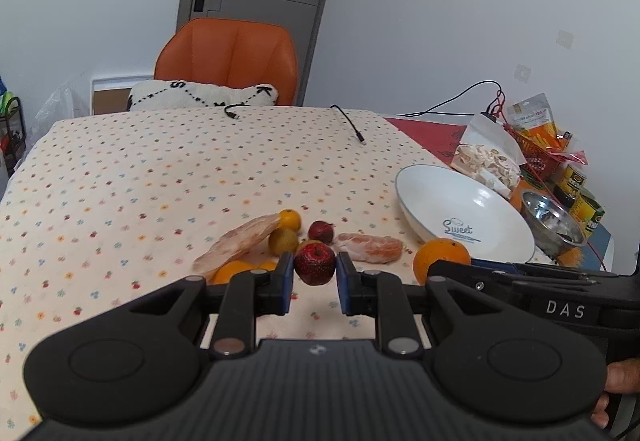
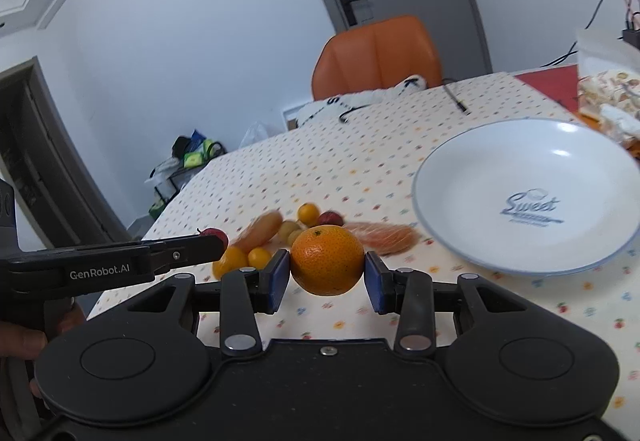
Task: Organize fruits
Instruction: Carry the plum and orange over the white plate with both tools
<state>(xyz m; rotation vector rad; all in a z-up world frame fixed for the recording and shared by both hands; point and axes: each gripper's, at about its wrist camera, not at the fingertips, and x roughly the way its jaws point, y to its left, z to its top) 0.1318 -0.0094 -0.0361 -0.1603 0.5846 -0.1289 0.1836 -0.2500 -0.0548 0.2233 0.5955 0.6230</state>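
At the centre of the left wrist view, your left gripper (image 1: 315, 283) pinched a red apple (image 1: 315, 263) between its blue pads, the fruit sitting just in front of a small heap on the dotted tablecloth (image 1: 140, 177): a smaller red fruit (image 1: 321, 231), a yellow-green fruit (image 1: 283, 240), a small orange one (image 1: 289, 219), a netted flat piece (image 1: 236, 243) and a wrapped peeled citrus (image 1: 370, 248). To the right of centre lay the white plate (image 1: 460, 209) marked "Sweet", bare inside, with a steel bowl (image 1: 554, 217) beyond its right edge. In the right wrist view, your right gripper (image 2: 326, 275) clamped the large orange (image 2: 327, 259) at the middle of the frame, both pads touching its sides. The plate (image 2: 528, 177) filled the right half, near the orange but apart from it. At the left edge your left gripper (image 2: 212, 243) reached in sideways, with the apple's red top (image 2: 214, 233) showing above its tip, and the remaining fruits lay blurred behind.
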